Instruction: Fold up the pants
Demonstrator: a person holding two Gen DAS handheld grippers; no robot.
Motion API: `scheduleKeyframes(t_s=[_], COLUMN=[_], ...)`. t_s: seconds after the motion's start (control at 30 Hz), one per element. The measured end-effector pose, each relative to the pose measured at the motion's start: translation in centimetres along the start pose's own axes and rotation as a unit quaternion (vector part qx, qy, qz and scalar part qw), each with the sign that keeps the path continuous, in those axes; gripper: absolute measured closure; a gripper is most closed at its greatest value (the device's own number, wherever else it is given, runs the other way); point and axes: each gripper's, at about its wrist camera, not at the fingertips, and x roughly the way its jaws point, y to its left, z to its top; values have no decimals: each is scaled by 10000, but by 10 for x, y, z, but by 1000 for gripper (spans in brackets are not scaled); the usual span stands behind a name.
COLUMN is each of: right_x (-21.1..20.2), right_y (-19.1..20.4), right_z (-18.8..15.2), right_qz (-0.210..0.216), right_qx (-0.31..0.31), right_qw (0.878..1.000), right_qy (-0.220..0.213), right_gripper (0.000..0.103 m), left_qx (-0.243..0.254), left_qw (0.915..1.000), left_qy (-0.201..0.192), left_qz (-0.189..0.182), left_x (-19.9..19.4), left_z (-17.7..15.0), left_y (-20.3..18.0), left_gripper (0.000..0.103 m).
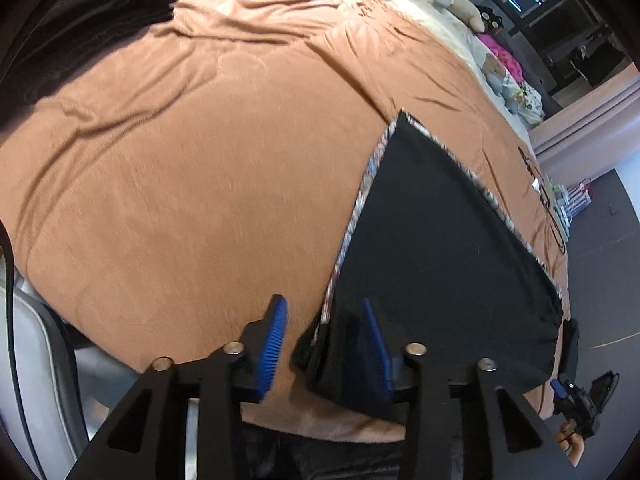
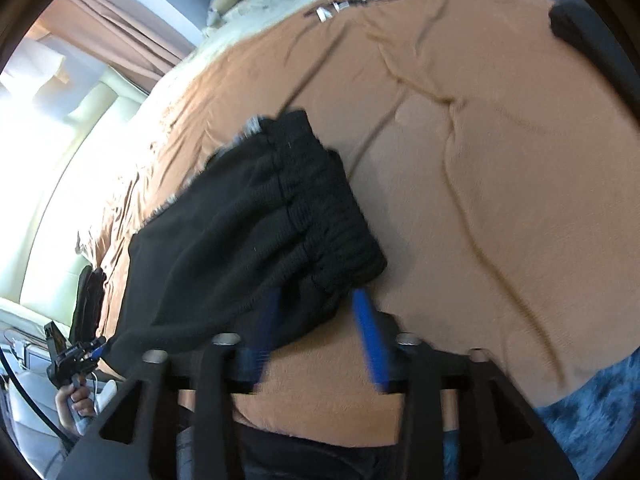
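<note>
On the orange bedspread (image 1: 180, 200), both spread-wide tools (image 1: 324, 320) (image 2: 316, 312) touch black pants (image 1: 440, 248) (gathered waistband (image 2: 320, 200) visible only from right wrist).

We see a bed (image 1: 180, 160) under a wrinkled orange blanket (image 2: 500, 200), stuffed toys (image 1: 460, 4) along its far edge. Curtains (image 2: 120, 28) hang beside a bright window (image 2: 36, 92), above dark floor (image 1: 608, 248).

Black pants (image 1: 440, 248) with patterned grey-white edging, orange-brown bedspread (image 1: 180, 168), blue claw pads (image 1: 274, 344), pink curtain (image 1: 592, 128)
</note>
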Motion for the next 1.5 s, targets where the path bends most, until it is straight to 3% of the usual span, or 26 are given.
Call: scheduleKeyframes(t_s=[0.2, 0.33, 0.73, 1.13, 1.5], right_x=[-10, -7, 13, 41, 74], right_y=[9, 12, 27, 47, 59], right_z=[-4, 1, 31, 55, 84], right_qz=[-115, -146, -272, -419, -824], right_qx=[-374, -454, -610, -1005, -1373], right_qw=[9991, 9987, 9972, 9936, 9871], right_qy=[-174, -202, -326, -285, -61], right_gripper=[43, 43, 43, 43, 43], left_qx=[227, 456, 713, 1226, 1858], left_qw=[9996, 9986, 9969, 9919, 9825], left_qy=[-116, -255, -306, -242, 102], left_qz=[-76, -87, -134, -219, 59], left_x=[1, 0, 23, 69, 125], left_z=[19, 32, 81, 129, 168], left_y=[-14, -28, -57, -98, -119], left_gripper=[56, 46, 46, 46, 46])
